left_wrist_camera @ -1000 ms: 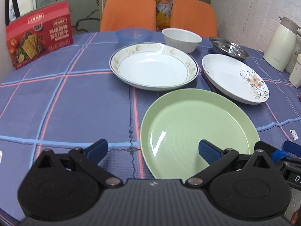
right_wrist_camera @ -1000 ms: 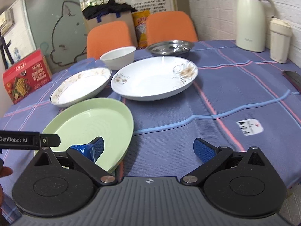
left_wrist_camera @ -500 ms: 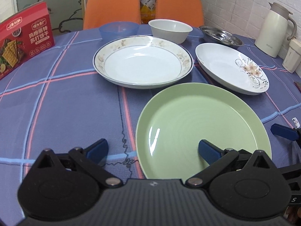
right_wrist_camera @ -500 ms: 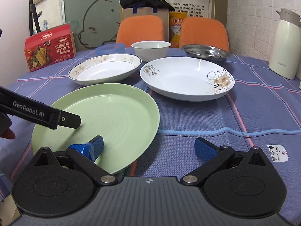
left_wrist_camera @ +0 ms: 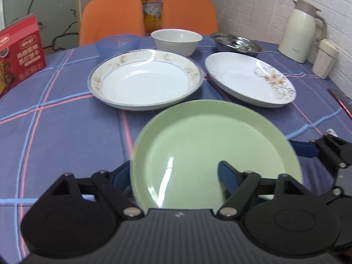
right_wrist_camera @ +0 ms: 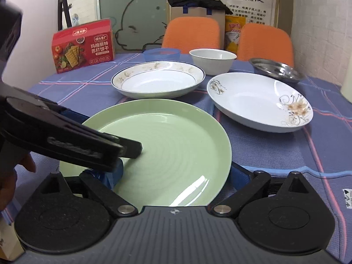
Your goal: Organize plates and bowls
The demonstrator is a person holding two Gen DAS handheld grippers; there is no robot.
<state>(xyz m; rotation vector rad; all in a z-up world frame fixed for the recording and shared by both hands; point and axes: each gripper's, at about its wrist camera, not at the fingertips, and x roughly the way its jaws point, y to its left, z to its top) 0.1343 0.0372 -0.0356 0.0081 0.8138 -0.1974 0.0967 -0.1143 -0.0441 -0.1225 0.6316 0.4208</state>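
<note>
Plate (left_wrist_camera: 211,145), the green one, is sitting at lower centre of both wrist views on the checked tabletop (left_wrist_camera: 55,132). Left gripper (left_wrist_camera: 173,176) is straddling its near left rim: jaws are spread wide, one blue pad is sitting over the plate's inside, the other is peeking out left of the rim, possibly beneath it, hard to tell through the blur. Nothing is being clamped there. Right gripper (right_wrist_camera: 173,176) is also spread wide, one pad over the plate at lower left, the other showing just past the plate's right edge; also not grasping. Left gripper's black arm is crossing the left of the right wrist view, and part of a hand (right_wrist_camera: 13,176) is showing at the left edge.

Rimmed white plate (left_wrist_camera: 145,79) is lying at upper centre, floral white plate (left_wrist_camera: 248,79) to its right, each just clear of the green one. White bowl (left_wrist_camera: 177,41), blue bowl (left_wrist_camera: 117,44) and steel dish (left_wrist_camera: 237,45) are lining the top behind them. Red cracker box (left_wrist_camera: 19,52) is standing at upper left, white jug (left_wrist_camera: 301,30) at upper right.
</note>
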